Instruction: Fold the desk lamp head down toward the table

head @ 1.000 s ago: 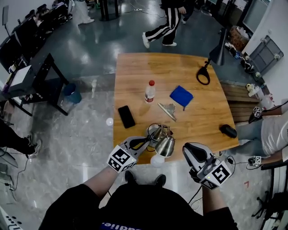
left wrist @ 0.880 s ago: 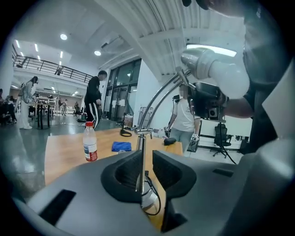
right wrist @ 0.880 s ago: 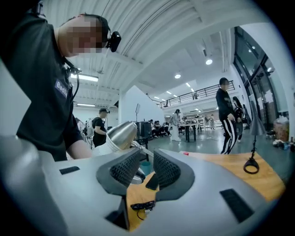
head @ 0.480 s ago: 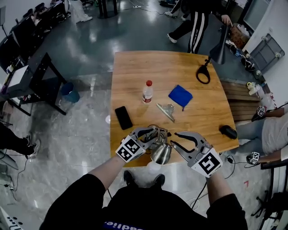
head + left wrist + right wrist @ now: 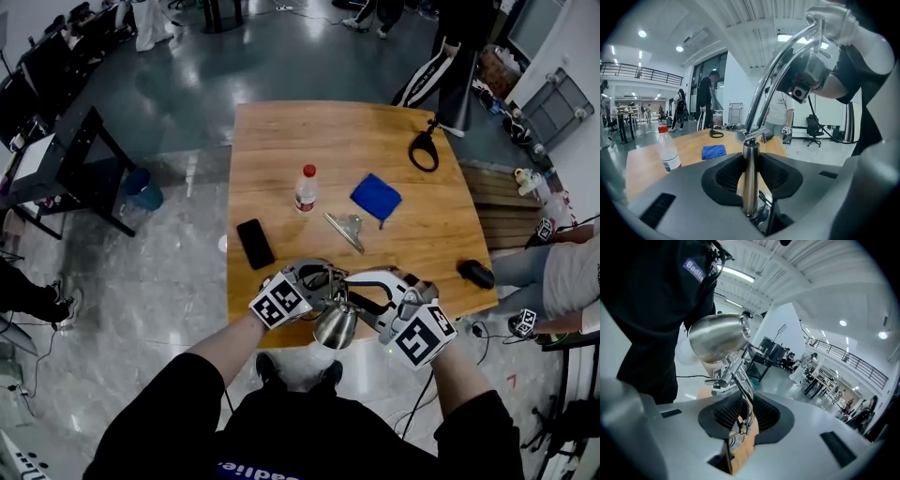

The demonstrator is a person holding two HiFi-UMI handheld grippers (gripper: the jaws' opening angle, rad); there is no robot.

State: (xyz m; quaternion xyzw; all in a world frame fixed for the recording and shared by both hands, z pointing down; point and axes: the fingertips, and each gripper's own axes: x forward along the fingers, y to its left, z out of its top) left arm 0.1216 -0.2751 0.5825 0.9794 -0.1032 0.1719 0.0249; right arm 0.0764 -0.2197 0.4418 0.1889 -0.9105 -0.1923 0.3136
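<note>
Head view: the desk lamp (image 5: 336, 322) sits at the desk's (image 5: 319, 150) near edge, between the left gripper (image 5: 323, 277) and the right gripper (image 5: 364, 281). Left gripper view: jaws closing, pads against the lamp's post (image 5: 750, 173). Right gripper view: jaws closing around the thin arm rods (image 5: 744, 385), with gaps either side.

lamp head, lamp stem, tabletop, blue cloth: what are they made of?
Lamp head: metal, probably brushed steel; satin sheen, soft highlights.
Lamp stem: polished metal; mirror-like reflections.
Tabletop: wood or veneer; warm grain, light gloss.
Blue cloth: soft fabric; matte, folded.
</note>
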